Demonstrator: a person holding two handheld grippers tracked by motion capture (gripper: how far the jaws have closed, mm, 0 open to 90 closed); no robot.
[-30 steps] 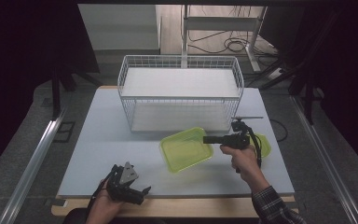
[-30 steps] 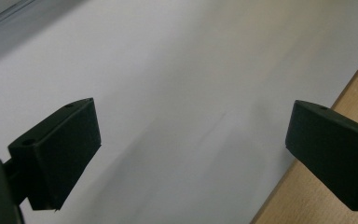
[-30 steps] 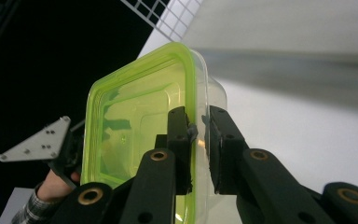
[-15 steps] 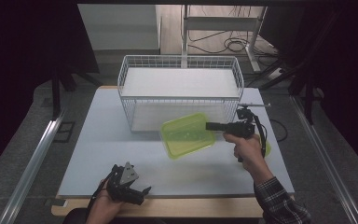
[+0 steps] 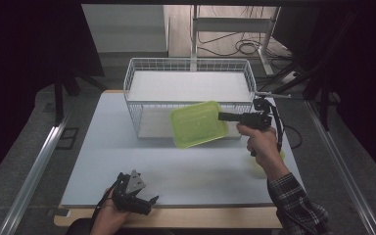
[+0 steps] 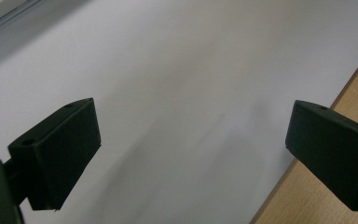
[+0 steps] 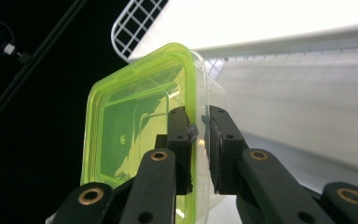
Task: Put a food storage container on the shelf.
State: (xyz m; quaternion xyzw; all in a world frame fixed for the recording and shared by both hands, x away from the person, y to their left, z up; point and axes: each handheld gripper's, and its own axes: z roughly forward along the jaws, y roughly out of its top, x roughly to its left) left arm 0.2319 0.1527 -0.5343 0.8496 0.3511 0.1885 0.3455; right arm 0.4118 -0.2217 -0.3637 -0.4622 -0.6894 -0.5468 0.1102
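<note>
Dim room, white table (image 5: 103, 161) across mid-frame with a wooden strip along the bottom edge. White wire basket (image 5: 188, 66) sitting upper centre. Right gripper (image 5: 225, 116) just right of centre, clamped on the rim of a lime-green plastic container (image 5: 198, 123), held up off the table and tilted, overlapping the basket's front wall. Same pinch seen close up in the right gripper view, container (image 7: 135, 126) edge squeezed between both pads. Left gripper (image 5: 144, 203) parked bottom left near the table edge, jaws spread wide, nothing between them.
</note>
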